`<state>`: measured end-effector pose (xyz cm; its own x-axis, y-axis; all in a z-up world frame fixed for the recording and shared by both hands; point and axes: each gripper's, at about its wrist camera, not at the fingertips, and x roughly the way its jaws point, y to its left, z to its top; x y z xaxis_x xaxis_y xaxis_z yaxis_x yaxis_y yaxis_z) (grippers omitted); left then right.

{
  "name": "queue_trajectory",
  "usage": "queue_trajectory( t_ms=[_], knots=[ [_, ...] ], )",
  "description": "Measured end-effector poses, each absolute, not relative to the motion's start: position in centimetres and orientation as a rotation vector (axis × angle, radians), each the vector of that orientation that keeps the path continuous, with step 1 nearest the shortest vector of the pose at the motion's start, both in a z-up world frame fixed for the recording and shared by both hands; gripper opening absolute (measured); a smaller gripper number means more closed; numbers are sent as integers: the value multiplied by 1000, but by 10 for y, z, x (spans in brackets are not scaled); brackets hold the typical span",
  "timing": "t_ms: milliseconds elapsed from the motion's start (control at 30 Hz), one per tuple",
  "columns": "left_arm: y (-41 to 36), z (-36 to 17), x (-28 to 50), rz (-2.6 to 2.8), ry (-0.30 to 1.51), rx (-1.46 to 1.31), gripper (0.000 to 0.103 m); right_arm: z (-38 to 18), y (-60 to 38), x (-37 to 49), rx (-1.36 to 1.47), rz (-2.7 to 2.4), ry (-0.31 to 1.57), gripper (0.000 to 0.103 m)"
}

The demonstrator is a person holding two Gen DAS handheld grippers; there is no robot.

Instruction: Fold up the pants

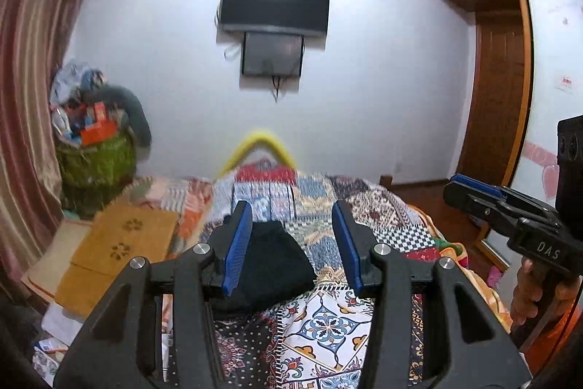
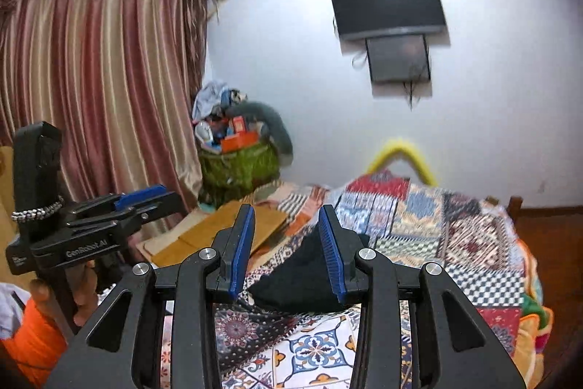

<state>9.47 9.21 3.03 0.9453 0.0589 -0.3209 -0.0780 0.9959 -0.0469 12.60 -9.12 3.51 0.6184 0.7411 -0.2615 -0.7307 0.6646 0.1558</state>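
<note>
1. At 9 o'clock in the right wrist view we see a striped curtain (image 2: 98, 90), and just right of it, at about 10 o'clock from the bed, a green basket (image 2: 237, 166) heaped with boxes and cloth.
2. Our left gripper (image 1: 291, 243) hangs above the bed (image 1: 328, 316) with its jaws spread wide and nothing between them; its blue pads (image 1: 237, 243) stand well apart.
3. The pants (image 1: 269, 265), a black bundle, lie on the patchwork bedspread between the jaws in the left wrist view, nearer the left pad, at 12 o'clock from the camera.
4. A television (image 1: 275, 6) hangs on the white wall at 12 o'clock, with a smaller screen (image 1: 272, 53) just under it.
5. Our right gripper (image 2: 288, 250) is also above the bed, jaws parted and empty; the pants show behind them, nearer the right pad.
6. A wooden wardrobe (image 1: 499, 79) stands at 3 o'clock.
</note>
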Motion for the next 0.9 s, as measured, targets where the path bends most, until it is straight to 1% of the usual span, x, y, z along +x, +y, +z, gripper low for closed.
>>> queue_trajectory(
  t_ms=[67, 133, 200, 233, 267, 300, 333, 367, 400, 433, 467, 567, 900],
  knots=[
    [83, 31, 74, 87, 285, -38, 46, 34, -95, 111, 27, 827, 288, 33],
    [77, 29, 57, 83, 263, -38, 51, 31, -97, 97, 19, 808, 258, 33],
    [74, 27, 45, 78, 239, -53, 67, 29, -98, 86, 17, 797, 245, 33],
    [73, 25, 39, 80, 222, -59, 71, 28, -98, 81, 19, 791, 240, 39],
    [72, 24, 32, 86, 209, -57, 78, 29, -100, 78, 21, 785, 239, 47],
    [71, 23, 28, 96, 200, -52, 86, 29, -100, 76, 25, 778, 238, 64],
    [70, 23, 25, 106, 195, -50, 90, 29, -102, 72, 30, 769, 230, 73],
    [70, 22, 22, 115, 187, -53, 97, 29, -104, 71, 34, 761, 219, 76],
    [71, 21, 21, 124, 180, -54, 100, 30, -105, 68, 35, 751, 210, 81],
    [72, 21, 21, 135, 175, -50, 100, 30, -104, 68, 29, 739, 210, 87],
    [72, 20, 21, 145, 175, -39, 102, 30, -105, 68, 28, 729, 211, 89],
    [69, 19, 19, 149, 178, -24, 103, 29, -106, 69, 27, 701, 205, 102],
    [70, 10, 17, 154, 194, -38, 103, 19, -108, 64, 19, 670, 224, 102]
  ],
)
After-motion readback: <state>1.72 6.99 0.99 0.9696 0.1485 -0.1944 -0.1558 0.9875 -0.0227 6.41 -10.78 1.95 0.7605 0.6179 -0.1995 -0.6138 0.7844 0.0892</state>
